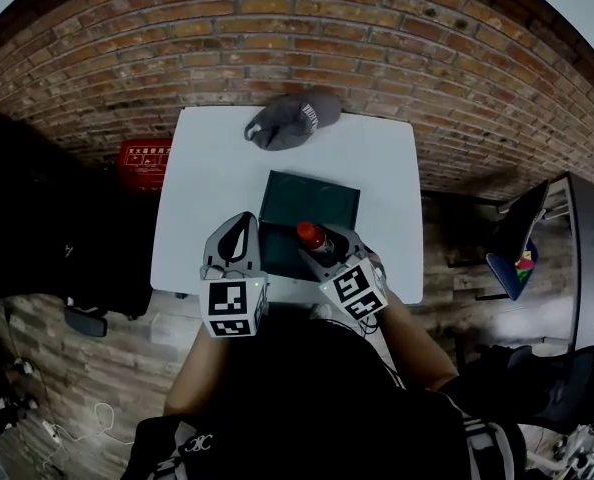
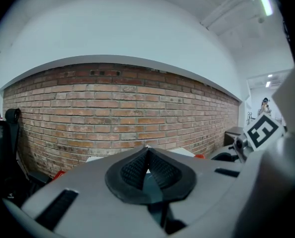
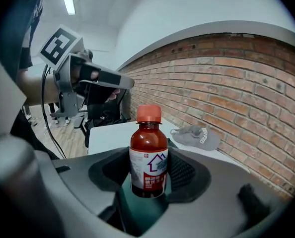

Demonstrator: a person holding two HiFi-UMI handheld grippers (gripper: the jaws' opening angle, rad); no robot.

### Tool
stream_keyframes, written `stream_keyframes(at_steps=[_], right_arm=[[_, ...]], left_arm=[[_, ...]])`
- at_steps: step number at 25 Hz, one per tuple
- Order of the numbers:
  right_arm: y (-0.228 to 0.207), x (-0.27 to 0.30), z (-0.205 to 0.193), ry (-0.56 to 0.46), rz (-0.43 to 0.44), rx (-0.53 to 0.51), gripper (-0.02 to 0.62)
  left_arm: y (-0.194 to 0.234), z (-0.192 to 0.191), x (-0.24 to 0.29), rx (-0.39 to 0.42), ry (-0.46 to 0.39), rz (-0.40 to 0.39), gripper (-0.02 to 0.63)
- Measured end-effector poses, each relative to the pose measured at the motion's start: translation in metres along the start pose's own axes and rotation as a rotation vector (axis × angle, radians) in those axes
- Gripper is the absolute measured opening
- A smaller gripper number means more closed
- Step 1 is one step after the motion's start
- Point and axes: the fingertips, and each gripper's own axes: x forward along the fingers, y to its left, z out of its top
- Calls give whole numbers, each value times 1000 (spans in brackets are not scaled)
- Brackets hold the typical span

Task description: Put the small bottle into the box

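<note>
A small brown bottle (image 3: 148, 155) with a red cap and a white label stands upright between the pads of my right gripper (image 3: 148, 175), which is shut on it. In the head view that bottle (image 1: 312, 237) hangs just above the near right corner of the dark green box (image 1: 308, 203) on the white table (image 1: 207, 188). My left gripper (image 1: 239, 240) sits beside the box's near left corner. Its ribbed pads (image 2: 160, 171) meet at the tips with nothing between them; the left gripper (image 2: 147, 163) is shut.
A grey cap (image 1: 293, 120) lies at the table's far edge against the brick wall (image 1: 277, 28); it also shows in the right gripper view as the grey cap (image 3: 197, 137). A red case (image 1: 143, 160) stands left of the table. A dark stand (image 1: 537, 238) is at the right.
</note>
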Motion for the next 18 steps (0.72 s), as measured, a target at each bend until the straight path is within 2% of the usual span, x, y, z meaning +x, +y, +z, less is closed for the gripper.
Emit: stream_keyframes(at_steps=[7,12,18], right_arm=[[16,23,-25,130,57,-104,225],[29,44,-55,283,125,-185,225],[43,67,-84,419,185,-226,225]], left_arm=[[13,-10,-9,-5,22,44,6],[19,-15,-12,3,36,63,6],[22,-19,-14,14,47,67,6]])
